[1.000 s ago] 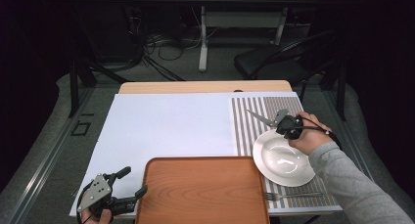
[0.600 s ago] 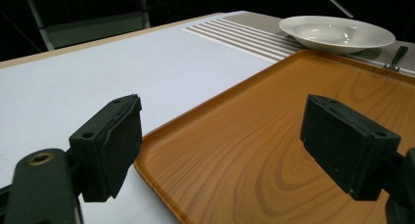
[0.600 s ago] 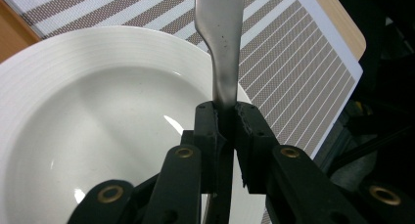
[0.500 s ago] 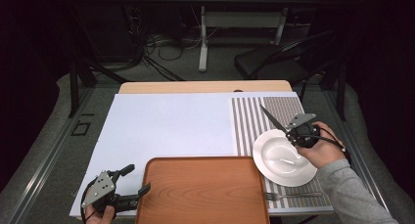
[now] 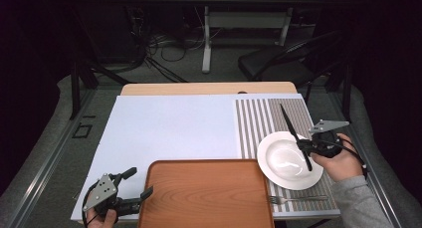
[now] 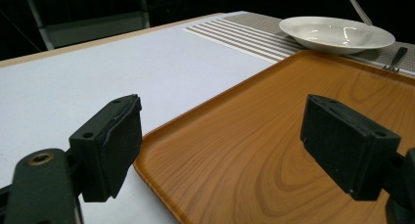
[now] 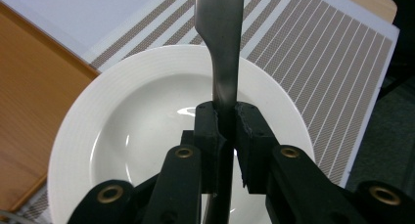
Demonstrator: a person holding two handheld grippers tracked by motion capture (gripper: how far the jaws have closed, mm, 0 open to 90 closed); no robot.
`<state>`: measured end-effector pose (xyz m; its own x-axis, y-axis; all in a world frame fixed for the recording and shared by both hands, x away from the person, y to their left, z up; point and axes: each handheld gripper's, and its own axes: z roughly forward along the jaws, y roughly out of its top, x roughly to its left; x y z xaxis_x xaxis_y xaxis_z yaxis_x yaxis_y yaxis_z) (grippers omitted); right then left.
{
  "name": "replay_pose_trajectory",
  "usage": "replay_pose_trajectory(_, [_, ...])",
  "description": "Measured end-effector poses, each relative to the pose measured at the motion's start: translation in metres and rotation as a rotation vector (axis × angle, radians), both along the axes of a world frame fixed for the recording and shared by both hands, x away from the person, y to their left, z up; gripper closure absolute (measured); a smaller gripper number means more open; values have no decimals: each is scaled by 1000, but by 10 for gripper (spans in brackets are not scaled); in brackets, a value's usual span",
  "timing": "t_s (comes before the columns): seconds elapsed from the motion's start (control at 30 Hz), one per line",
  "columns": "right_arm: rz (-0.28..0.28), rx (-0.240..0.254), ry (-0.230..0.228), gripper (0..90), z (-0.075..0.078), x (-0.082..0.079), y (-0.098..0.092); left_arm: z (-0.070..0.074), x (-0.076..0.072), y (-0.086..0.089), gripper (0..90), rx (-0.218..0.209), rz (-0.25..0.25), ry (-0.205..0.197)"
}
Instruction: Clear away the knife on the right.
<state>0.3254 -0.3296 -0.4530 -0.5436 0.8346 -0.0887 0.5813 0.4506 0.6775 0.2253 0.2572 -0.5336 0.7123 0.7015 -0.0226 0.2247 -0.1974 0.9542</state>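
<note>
White and shiny, the plate [image 5: 290,160] sits on the striped mat [image 5: 268,119] at the right end of the bench [image 5: 174,128], and I will use it as my marker for everything else.

My right tongs [image 7: 226,117] are pinching a knife [image 7: 219,48]. Its dark handle is squeezed between the two black pads, and the flat metal blade sticks out ahead. From the high view the knife [image 5: 294,137] hangs over the right part of the plate, up in the air, not lying on anything. So picking it up is done.

Putting it down is not done. I think it belongs on the mat just to the right of the plate, because a fork [image 5: 297,198] already lies on the mat at the near side of the plate, toward me. I am guessing that part.

My left tongs [image 5: 128,187] are spread wide with nothing between them. They wait to the left of the plate, far from it, at the near left corner of the brown wooden tray [image 5: 206,195]. In the left gripper view I see the tray [image 6: 274,136] between my two pads, but they are not touching it.

The tray has nothing on it. The fork is small and dim, so I cannot tell exactly how it lies.
</note>
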Motion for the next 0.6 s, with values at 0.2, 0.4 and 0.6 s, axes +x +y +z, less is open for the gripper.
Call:
replay_pose_trajectory(0.2, [-22, 96, 14, 801, -3, -11, -11, 0, 0, 0, 160, -2, 0, 0])
replay_pose_trajectory(0.4, [-51, 170, 64, 801, -3, -22, -17, -1, 1, 0, 160, -4, 1, 1])
replay_pose_trajectory(0.6, [-70, 260, 109, 801, -5, -34, -17, 0, 0, 0, 160, -3, 3, 2])
